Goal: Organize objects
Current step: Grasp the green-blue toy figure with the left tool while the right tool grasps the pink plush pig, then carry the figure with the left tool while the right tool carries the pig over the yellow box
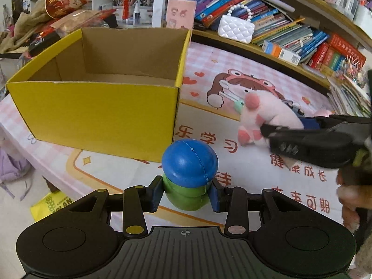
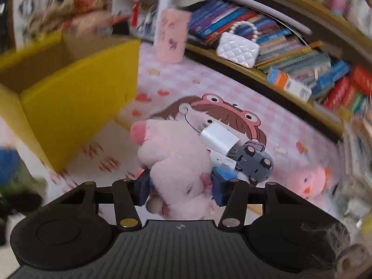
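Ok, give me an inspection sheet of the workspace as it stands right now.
Surface: pink checked cartoon-print mat, bare around the box.
Job's things: open yellow cardboard box, inside looks empty; blue-and-green rubber toy; pink plush pig.
Clutter: grey toy car, white charger block, small pink plush chick.
Grippers: left tool shut on the rubber toy; right tool shut on the plush pig.
Cables: nothing seen.
Surroundings: bookshelf of stacked books, white quilted handbag, pink patterned box.
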`<state>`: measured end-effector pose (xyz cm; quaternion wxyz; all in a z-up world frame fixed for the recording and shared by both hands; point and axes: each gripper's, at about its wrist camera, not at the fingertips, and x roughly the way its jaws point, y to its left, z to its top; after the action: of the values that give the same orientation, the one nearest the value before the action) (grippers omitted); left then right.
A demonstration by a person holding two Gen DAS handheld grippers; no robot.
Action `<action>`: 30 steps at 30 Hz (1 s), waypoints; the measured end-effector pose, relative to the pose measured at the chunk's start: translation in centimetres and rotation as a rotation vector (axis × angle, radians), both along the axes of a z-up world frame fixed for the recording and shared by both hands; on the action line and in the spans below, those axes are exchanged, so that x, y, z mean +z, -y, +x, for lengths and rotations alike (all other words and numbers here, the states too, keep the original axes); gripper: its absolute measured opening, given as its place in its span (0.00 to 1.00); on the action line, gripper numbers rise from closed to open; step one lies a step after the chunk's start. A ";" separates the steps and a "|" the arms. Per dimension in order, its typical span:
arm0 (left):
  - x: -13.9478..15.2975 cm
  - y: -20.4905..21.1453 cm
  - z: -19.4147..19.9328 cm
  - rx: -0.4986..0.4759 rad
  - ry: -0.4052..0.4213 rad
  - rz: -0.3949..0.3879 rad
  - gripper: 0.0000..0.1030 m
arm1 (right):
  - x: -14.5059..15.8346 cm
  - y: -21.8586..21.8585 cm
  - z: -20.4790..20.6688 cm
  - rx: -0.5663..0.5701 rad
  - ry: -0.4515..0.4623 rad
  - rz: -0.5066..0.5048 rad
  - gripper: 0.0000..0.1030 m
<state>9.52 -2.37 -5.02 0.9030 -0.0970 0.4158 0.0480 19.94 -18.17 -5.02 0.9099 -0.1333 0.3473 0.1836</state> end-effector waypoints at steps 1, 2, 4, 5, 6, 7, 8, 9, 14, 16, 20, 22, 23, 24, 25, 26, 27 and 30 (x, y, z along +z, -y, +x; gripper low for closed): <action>0.2 -0.2 -0.2 -0.001 0.008 -0.002 0.37 | 0.7 0.2 -0.3 -0.018 -0.001 0.033 0.48; 0.4 -0.3 -0.3 -0.002 0.016 -0.006 0.37 | 1.2 0.3 -0.7 -0.030 0.001 0.053 0.48; 0.7 -0.7 -0.6 -0.001 0.028 -0.015 0.37 | 2.0 0.2 -1.5 -0.049 0.006 0.078 0.48; 0.9 -0.9 -0.7 -0.003 0.034 -0.019 0.37 | 2.5 0.2 -2.0 -0.057 0.006 0.090 0.48; 1.0 -1.1 -0.9 -0.005 0.039 -0.023 0.37 | 2.9 0.1 -2.5 -0.065 0.006 0.102 0.48; 1.1 -1.4 -1.1 -0.010 0.047 -0.026 0.37 | 3.2 -0.1 -3.1 -0.072 0.008 0.114 0.48; 1.3 -1.7 -1.3 -0.016 0.053 -0.030 0.37 | 3.6 -0.2 -3.7 -0.078 0.011 0.129 0.48; 1.3 -2.0 -1.5 -0.021 0.057 -0.033 0.37 | 3.8 -0.3 -4.4 -0.087 0.011 0.140 0.48; 2.2 -3.9 -2.5 -0.081 0.097 -0.014 0.37 | 4.4 -1.7 -7.7 -0.169 -0.006 0.174 0.47; 2.6 -4.9 -3.0 -0.108 0.114 -0.009 0.37 | 4.7 -2.7 -8.9 -0.197 -0.012 0.184 0.47; 3.3 -7.5 -4.4 -0.134 0.136 0.000 0.37 | 5.1 -5.5 -11.4 -0.213 -0.010 0.189 0.47; 3.4 -9.0 -5.0 -0.135 0.130 0.000 0.37 | 5.1 -7.3 -12.9 -0.212 -0.016 0.180 0.47; 3.4 -9.6 -5.4 -0.139 0.124 -0.001 0.37 | 5.1 -7.9 -13.4 -0.212 -0.020 0.177 0.47; 3.4 -10.1 -5.8 -0.150 0.125 0.003 0.37 | 5.0 -8.8 -14.1 -0.213 -0.023 0.174 0.47; 3.4 -10.6 -6.2 -0.160 0.128 0.009 0.37 | 4.9 -9.5 -14.7 -0.214 -0.027 0.171 0.48; 3.5 -11.1 -6.7 -0.167 0.129 0.015 0.37 | 4.8 -10.2 -15.3 -0.218 -0.030 0.169 0.48; 3.4 -11.8 -7.2 -0.172 0.129 0.018 0.37 | 4.7 -11.0 -15.9 -0.224 -0.033 0.167 0.47; 3.2 -13.9 -8.8 -0.182 0.125 0.024 0.37 | 4.1 -12.9 -17.5 -0.239 -0.054 0.169 0.48</action>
<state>0.74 11.49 -1.81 0.9290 -0.0509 0.3649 -0.0354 2.43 -5.26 -0.93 0.9237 -0.0090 0.3682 0.1058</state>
